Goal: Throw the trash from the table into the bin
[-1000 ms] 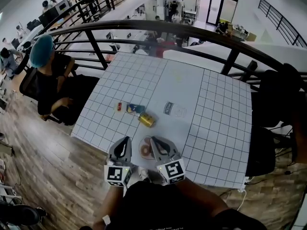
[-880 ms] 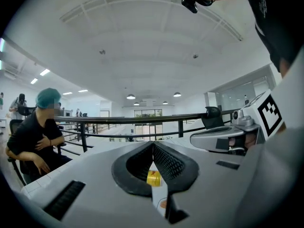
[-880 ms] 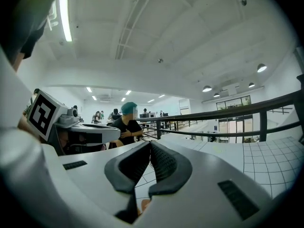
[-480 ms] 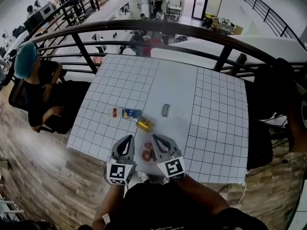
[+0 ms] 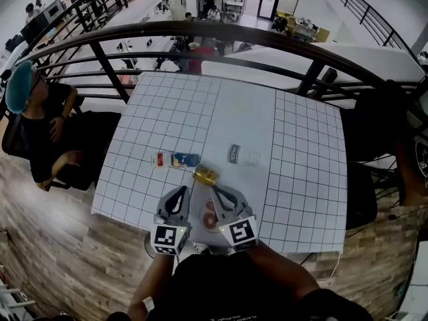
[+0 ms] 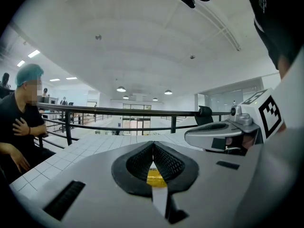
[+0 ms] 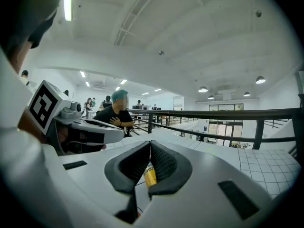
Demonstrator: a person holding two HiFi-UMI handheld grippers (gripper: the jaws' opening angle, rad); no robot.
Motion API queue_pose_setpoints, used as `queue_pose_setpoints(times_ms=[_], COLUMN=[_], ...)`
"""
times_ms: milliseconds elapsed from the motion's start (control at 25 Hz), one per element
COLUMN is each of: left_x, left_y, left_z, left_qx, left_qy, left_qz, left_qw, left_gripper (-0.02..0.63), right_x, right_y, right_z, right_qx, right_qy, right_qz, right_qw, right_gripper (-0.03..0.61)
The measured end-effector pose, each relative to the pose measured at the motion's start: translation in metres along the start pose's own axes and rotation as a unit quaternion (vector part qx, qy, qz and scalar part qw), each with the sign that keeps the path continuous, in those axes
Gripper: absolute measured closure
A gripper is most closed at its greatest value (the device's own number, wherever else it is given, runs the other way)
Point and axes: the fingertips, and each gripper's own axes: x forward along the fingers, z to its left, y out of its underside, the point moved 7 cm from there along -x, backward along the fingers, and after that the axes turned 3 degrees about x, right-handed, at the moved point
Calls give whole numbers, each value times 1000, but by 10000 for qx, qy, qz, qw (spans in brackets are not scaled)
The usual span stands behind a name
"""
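Note:
A gold can (image 5: 205, 175) lies on its side on the white gridded table (image 5: 301, 179). To its left are a blue packet (image 5: 185, 159) and a small red item (image 5: 159, 159). A clear bottle with a dark label (image 5: 241, 155) lies further back and to the right. A round reddish thing (image 5: 209, 214) sits at the near edge between my grippers. My left gripper (image 5: 178, 196) and right gripper (image 5: 220, 195) are both shut and empty, just short of the can. The can (image 6: 156, 177) shows past the left jaws, and the can (image 7: 150, 175) shows past the right jaws. I see no bin clearly.
A black railing (image 5: 221, 35) curves behind the table. A seated person with a teal head cover (image 5: 30, 112) is at the left. A dark chair (image 5: 381, 132) stands at the right. Wood floor (image 5: 60, 246) surrounds the table.
Both grippers have moved forward over the table's near edge, closer to the gold can. Their jaws have stayed shut. The objects on the table have not moved.

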Motion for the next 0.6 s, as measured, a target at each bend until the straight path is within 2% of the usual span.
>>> queue_pose_setpoints(times_ms=[120, 400, 440, 480, 520, 600], left_x=[6, 17, 19, 20, 22, 24], left_y=[4, 15, 15, 16, 18, 19], left_z=[10, 25, 27, 30, 32, 37], left_qx=[-27, -92, -99, -103, -105, -109], left_qy=[53, 202, 216, 228, 237, 249], left_qz=[32, 127, 130, 130, 129, 119], left_qw=[10000, 9997, 9996, 9996, 9996, 9996], left_gripper=[591, 592, 591, 592, 592, 591], right_x=[13, 39, 43, 46, 49, 55], right_y=[6, 36, 39, 41, 43, 50], right_z=[3, 8, 8, 8, 8, 8], right_qx=[-25, -114, -132, -147, -165, -188], right_qy=[12, -95, -125, -156, -182, -224], right_qz=[189, 1035, 1135, 1236, 1321, 1442], right_qw=[9998, 9945, 9934, 9921, 9909, 9891], right_gripper=[554, 551, 535, 457, 423, 402])
